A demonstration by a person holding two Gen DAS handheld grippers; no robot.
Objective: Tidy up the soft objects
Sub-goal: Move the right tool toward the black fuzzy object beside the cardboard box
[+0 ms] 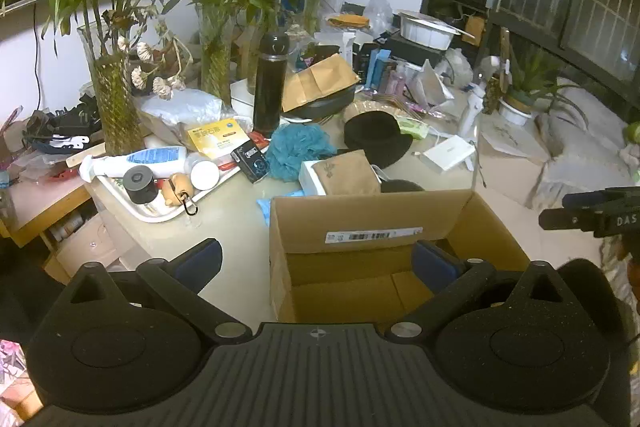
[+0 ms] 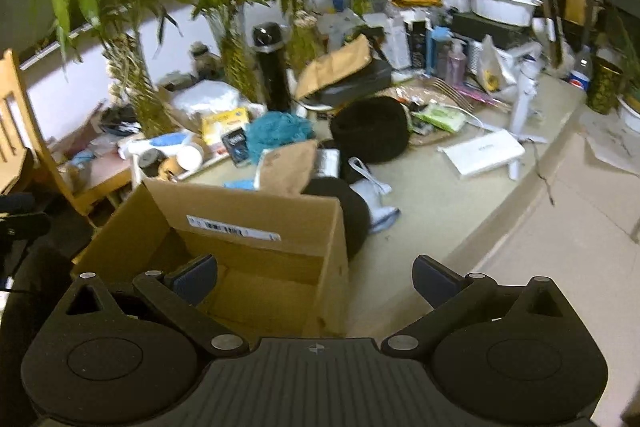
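Note:
An open, empty cardboard box (image 1: pixel 376 227) stands at the table's front edge; it also shows in the right wrist view (image 2: pixel 248 227). Behind it lie a teal bath pouf (image 1: pixel 298 149) (image 2: pixel 276 133), a black hat (image 1: pixel 376 137) (image 2: pixel 370 131), a tan cloth pouch (image 1: pixel 346 173) (image 2: pixel 286 165), a second black soft item (image 2: pixel 344 211) and a pale blue cloth (image 2: pixel 376 203). My left gripper (image 1: pixel 318 261) is open and empty above the box's front. My right gripper (image 2: pixel 316 277) is open and empty over the box's right wall.
A white tray (image 1: pixel 156 215) with bottles and small items sits left. A black flask (image 1: pixel 270 83), glass vases of bamboo (image 1: pixel 112 95), a brown envelope (image 1: pixel 320 79), a white flat box (image 1: pixel 448 151) and clutter fill the table's back. A wooden chair (image 2: pixel 24 131) stands left.

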